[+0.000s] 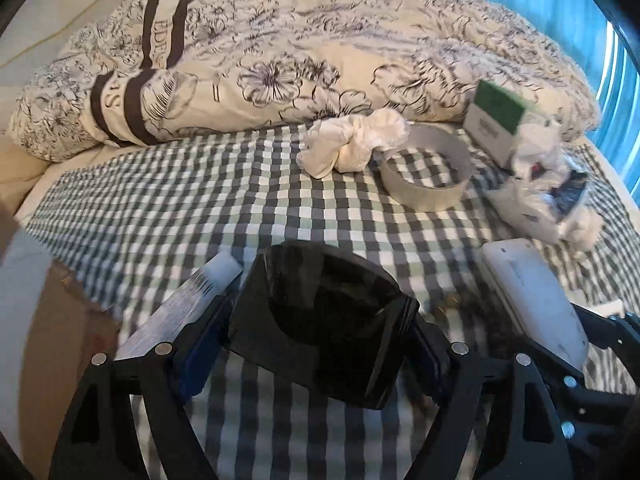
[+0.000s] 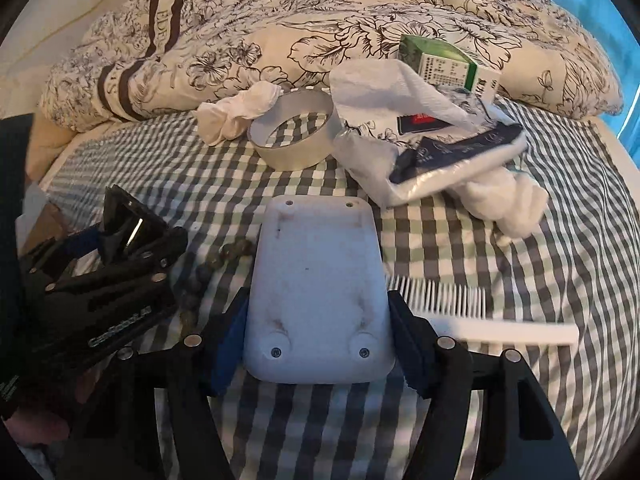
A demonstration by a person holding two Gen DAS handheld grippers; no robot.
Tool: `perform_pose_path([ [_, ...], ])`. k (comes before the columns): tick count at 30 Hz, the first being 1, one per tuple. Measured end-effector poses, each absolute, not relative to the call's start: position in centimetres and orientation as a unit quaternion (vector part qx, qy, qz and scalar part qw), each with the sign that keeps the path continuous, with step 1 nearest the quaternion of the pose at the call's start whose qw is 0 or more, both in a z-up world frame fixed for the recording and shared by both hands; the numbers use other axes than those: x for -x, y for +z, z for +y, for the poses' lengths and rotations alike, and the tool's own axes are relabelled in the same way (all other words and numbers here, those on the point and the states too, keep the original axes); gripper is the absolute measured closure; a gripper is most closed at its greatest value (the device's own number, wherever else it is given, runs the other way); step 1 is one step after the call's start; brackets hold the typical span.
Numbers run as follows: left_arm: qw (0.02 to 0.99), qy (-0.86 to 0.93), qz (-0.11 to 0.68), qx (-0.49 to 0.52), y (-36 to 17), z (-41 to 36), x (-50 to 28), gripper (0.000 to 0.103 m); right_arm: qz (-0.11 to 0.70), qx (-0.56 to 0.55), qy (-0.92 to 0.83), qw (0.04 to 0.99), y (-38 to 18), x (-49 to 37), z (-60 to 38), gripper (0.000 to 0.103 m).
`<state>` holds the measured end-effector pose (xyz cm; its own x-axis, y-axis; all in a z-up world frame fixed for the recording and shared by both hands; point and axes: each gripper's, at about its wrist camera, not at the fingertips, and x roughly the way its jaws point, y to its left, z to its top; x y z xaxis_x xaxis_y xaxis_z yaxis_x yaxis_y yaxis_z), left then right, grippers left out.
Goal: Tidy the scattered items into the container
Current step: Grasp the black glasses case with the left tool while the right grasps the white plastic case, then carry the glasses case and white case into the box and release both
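My left gripper (image 1: 320, 320) is shut on a glossy black angular object (image 1: 324, 296), held just above the checked cloth (image 1: 180, 208). In the right wrist view that gripper (image 2: 116, 248) and the black object (image 2: 128, 220) sit at the left. My right gripper (image 2: 320, 312) is shut on a flat white plastic device (image 2: 316, 280) with screws at its corners. The same device (image 1: 536, 292) shows at the right of the left wrist view. Brown cardboard (image 1: 60, 340), possibly a box, lies low on the left beside the bed.
On the cloth lie a tape roll (image 2: 292, 136), crumpled tissue (image 2: 236, 114), a green-and-white carton (image 2: 440, 62), a plastic bag with paper towel (image 2: 440, 152), a white comb (image 2: 480, 316) and a bead string (image 2: 208, 276). A floral duvet (image 1: 280, 52) is heaped behind.
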<state>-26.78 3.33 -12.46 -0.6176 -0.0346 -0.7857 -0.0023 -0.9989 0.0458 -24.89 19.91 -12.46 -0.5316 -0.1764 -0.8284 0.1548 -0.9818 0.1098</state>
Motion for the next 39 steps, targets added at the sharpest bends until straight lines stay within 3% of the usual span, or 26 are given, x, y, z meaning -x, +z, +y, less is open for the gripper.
perform_pose_path([
  [7, 0.015, -0.905, -0.040, -0.423, -8.6, 3.8, 21.6, 0.023, -0.032, -0.457, -0.883, 0.106, -8.9, 20.9, 20.5, 0.038],
  [23, 0.030, -0.936, -0.005, -0.352, 1.7, -0.9, 8.5, 0.023, -0.018, -0.381, -0.912, 0.153, 1.4, 9.1, 16.9, 0.038],
  [31, 0.081, -0.945, 0.030, -0.314, 6.1, -9.0, 2.9, 0.023, 0.009, -0.349, -0.910, 0.223, 5.8, 5.8, 8.4, 0.038],
  [39, 0.160, -0.925, 0.056, -0.340, 4.7, -17.7, 1.1, 0.023, 0.054, -0.370, -0.884, 0.280, 5.2, 6.2, -1.6, 0.038],
])
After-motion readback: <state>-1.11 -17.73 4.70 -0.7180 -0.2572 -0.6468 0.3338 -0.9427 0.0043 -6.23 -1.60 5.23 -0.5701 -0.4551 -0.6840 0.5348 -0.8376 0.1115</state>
